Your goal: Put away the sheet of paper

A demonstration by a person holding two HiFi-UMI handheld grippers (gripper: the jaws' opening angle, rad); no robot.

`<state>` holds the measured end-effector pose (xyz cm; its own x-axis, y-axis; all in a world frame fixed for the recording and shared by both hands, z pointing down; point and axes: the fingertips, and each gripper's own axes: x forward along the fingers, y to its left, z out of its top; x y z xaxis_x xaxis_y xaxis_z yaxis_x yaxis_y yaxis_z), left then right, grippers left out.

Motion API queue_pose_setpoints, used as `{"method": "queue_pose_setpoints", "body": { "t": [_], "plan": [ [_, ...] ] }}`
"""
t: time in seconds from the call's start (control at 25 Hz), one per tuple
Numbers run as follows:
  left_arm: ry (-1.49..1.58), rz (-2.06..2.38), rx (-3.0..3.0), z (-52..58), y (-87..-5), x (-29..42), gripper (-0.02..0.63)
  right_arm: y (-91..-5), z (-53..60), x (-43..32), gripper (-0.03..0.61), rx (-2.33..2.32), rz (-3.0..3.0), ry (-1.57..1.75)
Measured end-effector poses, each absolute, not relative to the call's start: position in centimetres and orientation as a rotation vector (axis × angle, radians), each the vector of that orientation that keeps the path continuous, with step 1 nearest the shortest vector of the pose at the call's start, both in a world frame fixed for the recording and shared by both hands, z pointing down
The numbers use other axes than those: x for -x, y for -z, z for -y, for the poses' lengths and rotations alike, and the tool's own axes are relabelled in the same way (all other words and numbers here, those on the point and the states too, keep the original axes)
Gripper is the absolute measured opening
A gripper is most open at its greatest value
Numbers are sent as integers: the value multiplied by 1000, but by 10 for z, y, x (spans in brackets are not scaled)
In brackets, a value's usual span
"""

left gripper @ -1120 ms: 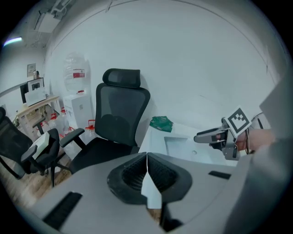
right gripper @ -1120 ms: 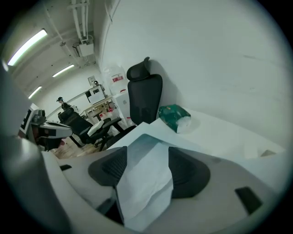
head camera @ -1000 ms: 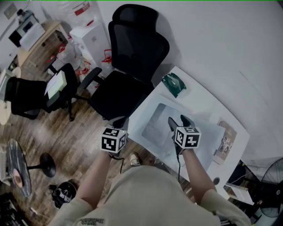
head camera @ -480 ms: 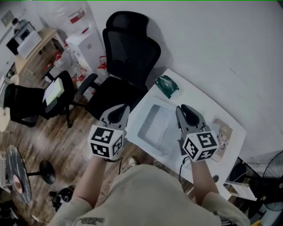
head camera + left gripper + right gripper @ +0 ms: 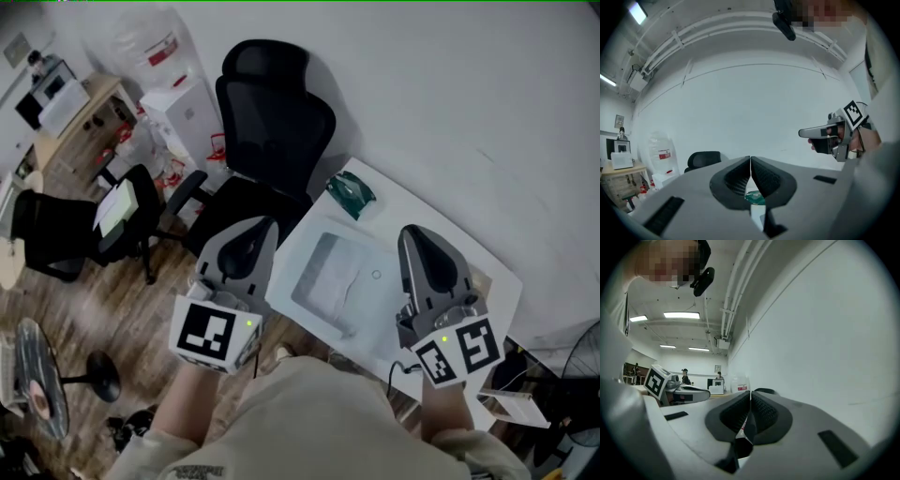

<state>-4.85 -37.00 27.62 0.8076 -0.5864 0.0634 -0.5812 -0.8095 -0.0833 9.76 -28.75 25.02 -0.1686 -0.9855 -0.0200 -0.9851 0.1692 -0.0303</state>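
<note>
My right gripper (image 5: 417, 234) blocks the surface's (image 5: 394, 202) right end, my torso (image 5: 319, 412) hides its near edge, and a fan (image 5: 579, 361) runs off-frame.

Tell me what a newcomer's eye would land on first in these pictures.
Two grey claws with marker cubes fill the foreground of the head view, the left claw and the right claw, both shut and empty. Between them the sheet of paper lies flat on the white table, with a black office chair beyond it, by the wall.

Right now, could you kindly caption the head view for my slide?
Left gripper and right gripper, its jaws just closed on nothing, both shut, held high; paper sheet lies on the white table.
</note>
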Motion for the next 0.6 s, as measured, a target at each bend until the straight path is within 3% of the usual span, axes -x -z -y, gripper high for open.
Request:
{"method": "queue_pose_setpoints", "body": {
  "t": [0.6],
  "plan": [
    [142, -922, 2907, 349, -268, 46, 23, -228, 256, -96, 25, 1985, -2341, -59]
  ]
}}
